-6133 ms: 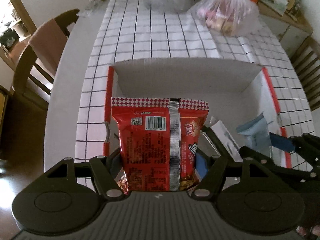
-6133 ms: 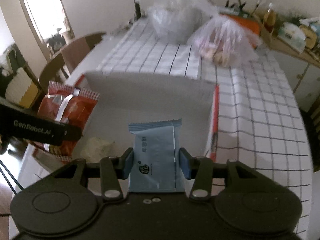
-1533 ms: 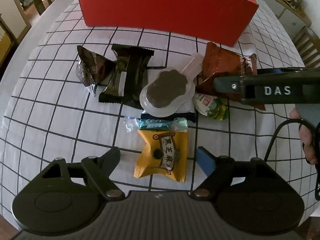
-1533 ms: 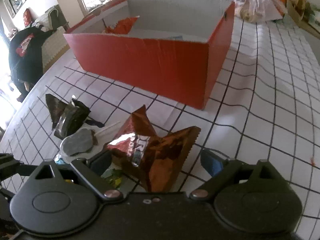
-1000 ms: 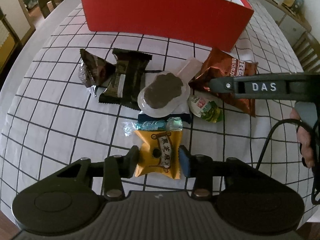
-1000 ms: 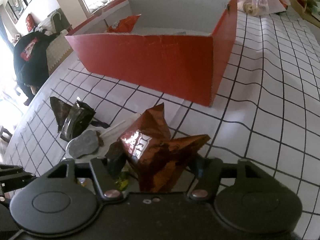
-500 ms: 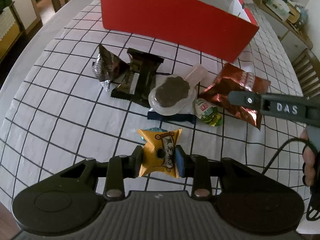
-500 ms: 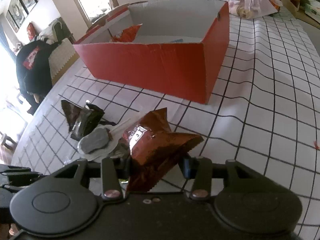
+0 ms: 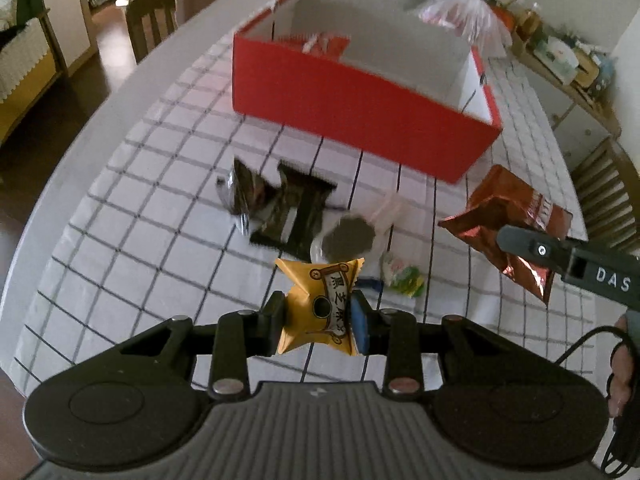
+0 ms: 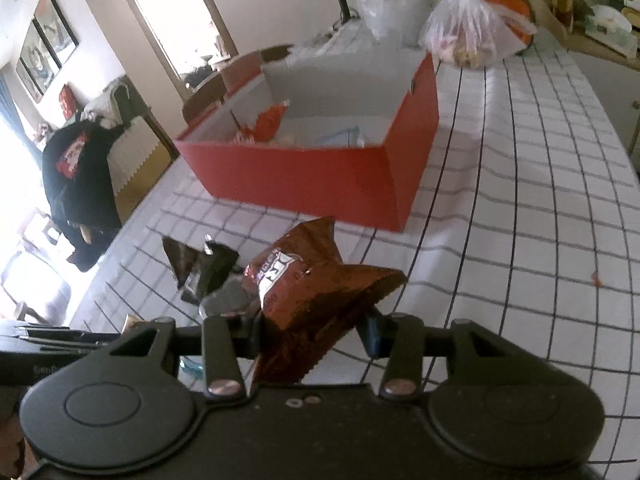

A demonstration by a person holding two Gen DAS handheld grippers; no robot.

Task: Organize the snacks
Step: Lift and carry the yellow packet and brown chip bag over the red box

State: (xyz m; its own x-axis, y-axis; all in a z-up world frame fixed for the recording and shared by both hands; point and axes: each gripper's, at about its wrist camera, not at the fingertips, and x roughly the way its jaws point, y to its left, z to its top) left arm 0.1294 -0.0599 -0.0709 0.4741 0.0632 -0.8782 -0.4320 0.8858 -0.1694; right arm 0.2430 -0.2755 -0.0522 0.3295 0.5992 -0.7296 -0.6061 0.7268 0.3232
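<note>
My left gripper (image 9: 319, 316) is clamped on the yellow snack packet (image 9: 318, 307), held off the checked tablecloth (image 9: 120, 240); my right gripper (image 10: 310, 334) pinches the crumpled brown foil bag (image 10: 316, 292), also lifted. The red box (image 9: 360, 108) stands ahead of both, its near wall facing me and its top open, with a red packet (image 10: 266, 122) and a pale blue one (image 10: 342, 136) inside. Bare cloth lies between the box and the snacks left on the table: two dark wrappers (image 9: 280, 208), a clear tray with a dark cookie (image 9: 350, 236), and a small green-and-white pack (image 9: 402, 276). To the right of the box the cloth runs open toward the table edge. Half a second ago both packets sat lower, nearer the table; now they are raised and the box interior has come into view.
</note>
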